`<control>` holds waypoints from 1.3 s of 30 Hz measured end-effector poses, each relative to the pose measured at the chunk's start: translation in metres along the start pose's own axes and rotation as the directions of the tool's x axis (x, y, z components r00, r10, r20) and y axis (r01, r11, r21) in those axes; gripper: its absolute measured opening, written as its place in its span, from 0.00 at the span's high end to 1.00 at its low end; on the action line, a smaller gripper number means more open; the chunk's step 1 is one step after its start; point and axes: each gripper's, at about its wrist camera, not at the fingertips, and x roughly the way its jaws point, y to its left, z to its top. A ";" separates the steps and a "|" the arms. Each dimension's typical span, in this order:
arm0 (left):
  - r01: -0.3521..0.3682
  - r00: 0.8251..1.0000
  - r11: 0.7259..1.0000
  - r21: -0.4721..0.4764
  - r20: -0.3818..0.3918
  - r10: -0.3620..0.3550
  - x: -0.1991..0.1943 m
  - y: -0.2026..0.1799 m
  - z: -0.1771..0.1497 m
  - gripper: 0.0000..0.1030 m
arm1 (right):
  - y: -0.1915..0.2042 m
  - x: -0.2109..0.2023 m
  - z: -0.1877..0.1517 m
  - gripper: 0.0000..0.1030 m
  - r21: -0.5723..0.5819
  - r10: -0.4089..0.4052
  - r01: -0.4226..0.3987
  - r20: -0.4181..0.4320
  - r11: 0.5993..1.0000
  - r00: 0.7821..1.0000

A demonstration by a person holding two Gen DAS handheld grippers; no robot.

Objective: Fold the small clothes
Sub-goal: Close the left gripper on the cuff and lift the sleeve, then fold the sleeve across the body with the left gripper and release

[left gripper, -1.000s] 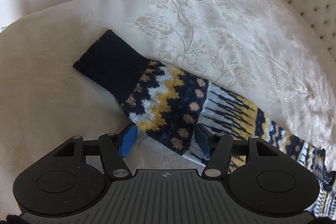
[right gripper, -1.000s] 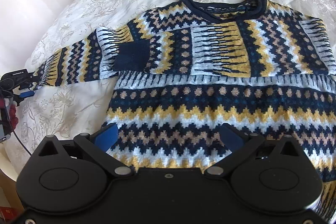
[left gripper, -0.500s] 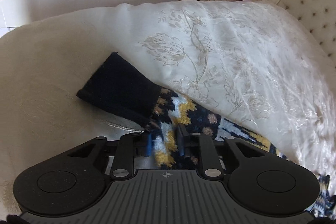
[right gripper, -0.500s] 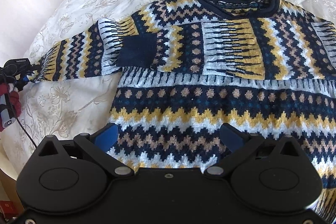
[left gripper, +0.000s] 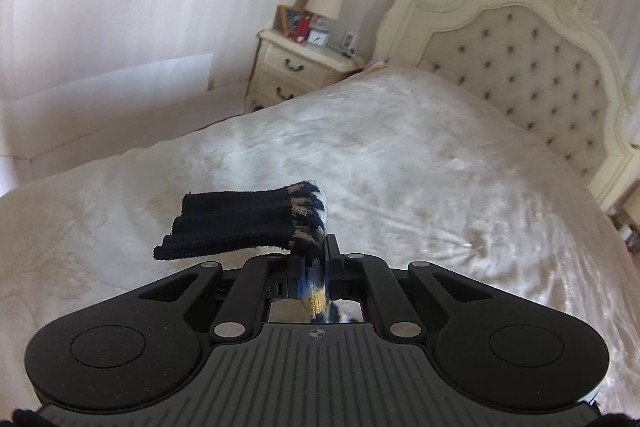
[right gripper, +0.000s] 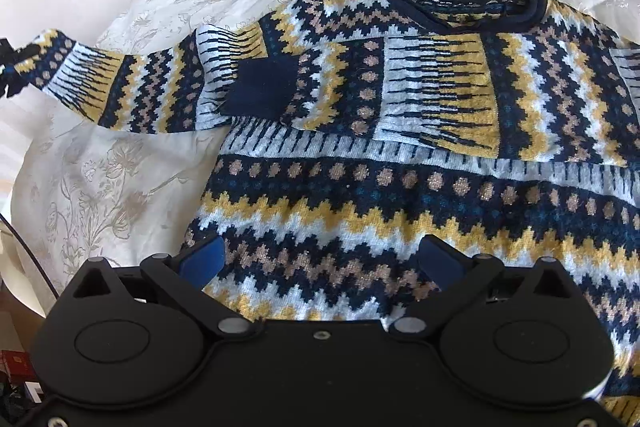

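A navy, yellow and white patterned sweater (right gripper: pixel 400 203) lies flat on the white bed. One sleeve is folded across its chest, with the navy cuff (right gripper: pixel 260 91) near the middle. The other sleeve (right gripper: pixel 120 87) stretches out to the left. My left gripper (left gripper: pixel 314 267) is shut on that sleeve near its navy cuff (left gripper: pixel 236 227) and holds it lifted above the bed; it also shows at the left edge of the right wrist view (right gripper: pixel 8 75). My right gripper (right gripper: pixel 320 259) is open and empty over the sweater's lower hem.
A white embroidered bedspread (left gripper: pixel 420 163) covers the bed. A tufted cream headboard (left gripper: pixel 520 63) stands at the back right. A cream nightstand (left gripper: pixel 292 67) with a lamp stands beside the bed. The bed's edge (right gripper: pixel 24 259) is at the lower left.
My left gripper closed on the outstretched sleeve near the cuff and raised it off the bed, tilting upward. My right gripper stayed open and moved slightly closer to the sweater.
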 end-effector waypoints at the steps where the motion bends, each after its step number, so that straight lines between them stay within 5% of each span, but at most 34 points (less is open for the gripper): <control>1: 0.019 1.000 1.000 0.014 0.012 -0.020 -0.006 -0.015 0.001 0.93 | -0.005 -0.003 -0.001 0.01 -0.004 0.006 -0.006 0.002 1.000 1.000; 11: 0.206 0.978 0.969 0.140 0.009 -0.209 -0.028 -0.173 -0.039 0.93 | -0.070 -0.045 -0.018 0.01 0.017 0.029 -0.029 0.036 0.999 0.999; 16: 0.284 0.958 0.944 0.166 -0.098 -0.271 -0.006 -0.237 -0.088 0.93 | -0.106 -0.066 -0.027 0.01 0.039 0.028 -0.030 0.059 0.999 0.998; 23: 0.326 0.926 0.912 0.250 -0.278 -0.254 0.030 -0.305 -0.167 0.92 | -0.146 -0.086 -0.041 0.01 0.073 0.023 -0.029 0.083 0.997 0.996; 28: 0.370 0.891 0.875 0.313 -0.385 -0.239 0.040 -0.335 -0.208 0.76 | -0.168 -0.092 -0.054 0.01 0.107 0.011 -0.020 0.080 0.994 0.997; 32: 0.462 0.850 0.808 0.365 -0.444 -0.284 0.025 -0.362 -0.228 0.61 | -0.181 -0.093 -0.061 0.01 0.152 0.008 -0.019 0.075 0.988 0.997; 35: 0.541 0.818 0.725 0.426 -0.466 -0.337 0.011 -0.377 -0.236 0.53 | -0.184 -0.091 -0.061 0.01 0.172 0.006 -0.018 0.070 0.985 0.998; 39: 0.577 0.807 0.651 0.493 -0.465 -0.363 -0.004 -0.376 -0.238 0.42 | -0.181 -0.085 -0.055 0.01 0.172 0.000 -0.013 0.072 0.985 0.997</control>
